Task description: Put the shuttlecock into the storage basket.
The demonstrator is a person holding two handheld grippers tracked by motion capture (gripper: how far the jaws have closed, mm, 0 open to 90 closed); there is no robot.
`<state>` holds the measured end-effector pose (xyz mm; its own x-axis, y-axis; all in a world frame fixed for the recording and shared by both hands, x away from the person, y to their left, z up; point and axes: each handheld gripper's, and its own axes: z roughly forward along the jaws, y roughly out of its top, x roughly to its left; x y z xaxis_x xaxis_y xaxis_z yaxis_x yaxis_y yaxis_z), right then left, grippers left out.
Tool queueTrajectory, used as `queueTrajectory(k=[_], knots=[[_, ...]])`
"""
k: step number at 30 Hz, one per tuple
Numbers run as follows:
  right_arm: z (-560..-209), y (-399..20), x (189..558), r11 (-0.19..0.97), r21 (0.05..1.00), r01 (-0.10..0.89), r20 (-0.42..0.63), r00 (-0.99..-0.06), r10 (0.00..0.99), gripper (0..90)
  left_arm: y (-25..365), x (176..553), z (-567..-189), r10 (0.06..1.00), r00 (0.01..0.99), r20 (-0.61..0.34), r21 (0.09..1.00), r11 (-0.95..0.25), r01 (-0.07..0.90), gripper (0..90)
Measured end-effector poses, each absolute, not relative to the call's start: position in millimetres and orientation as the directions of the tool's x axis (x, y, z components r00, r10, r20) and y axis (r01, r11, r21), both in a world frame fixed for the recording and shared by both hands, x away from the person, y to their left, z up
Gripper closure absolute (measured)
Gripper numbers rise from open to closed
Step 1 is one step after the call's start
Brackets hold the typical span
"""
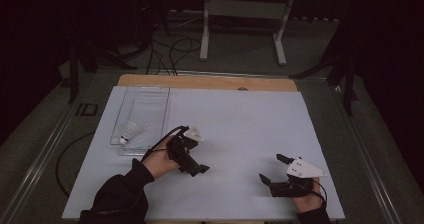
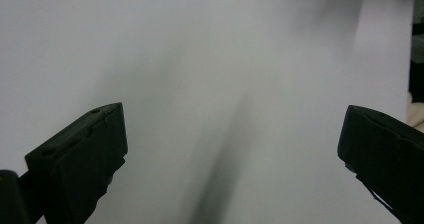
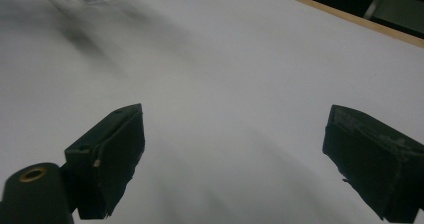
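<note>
The shuttlecock (image 1: 130, 131) lies in the clear tray (image 1: 150, 96) at the far left of the worktop (image 1: 240, 119), so the placing looks done. The left gripper (image 1: 197, 170) and right gripper (image 1: 272, 169) hover nearer, jaws spread apart, holding nothing.

A white sheet covers the desk (image 1: 240, 134), leaving a strip of bare wood along its far edge. Beyond the desk stands a pale metal frame (image 1: 245, 14) on two legs, on grey floor (image 1: 235, 54). Black cables (image 1: 165, 54) snake over the floor left of that frame. The room behind the frame is dark.
</note>
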<state>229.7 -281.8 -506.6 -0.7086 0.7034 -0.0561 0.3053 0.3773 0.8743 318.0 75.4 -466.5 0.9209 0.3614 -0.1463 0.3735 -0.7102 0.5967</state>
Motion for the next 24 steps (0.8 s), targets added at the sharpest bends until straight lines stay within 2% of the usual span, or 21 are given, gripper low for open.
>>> queueTrajectory(k=[24], knots=[[-506.9,-281.0,229.7,0.378,0.873,0.309,-0.056,-0.706,0.706,9.7,110.6,288.9,-496.1,0.415,0.897,-0.149,0.613,-0.674,0.413,0.5]])
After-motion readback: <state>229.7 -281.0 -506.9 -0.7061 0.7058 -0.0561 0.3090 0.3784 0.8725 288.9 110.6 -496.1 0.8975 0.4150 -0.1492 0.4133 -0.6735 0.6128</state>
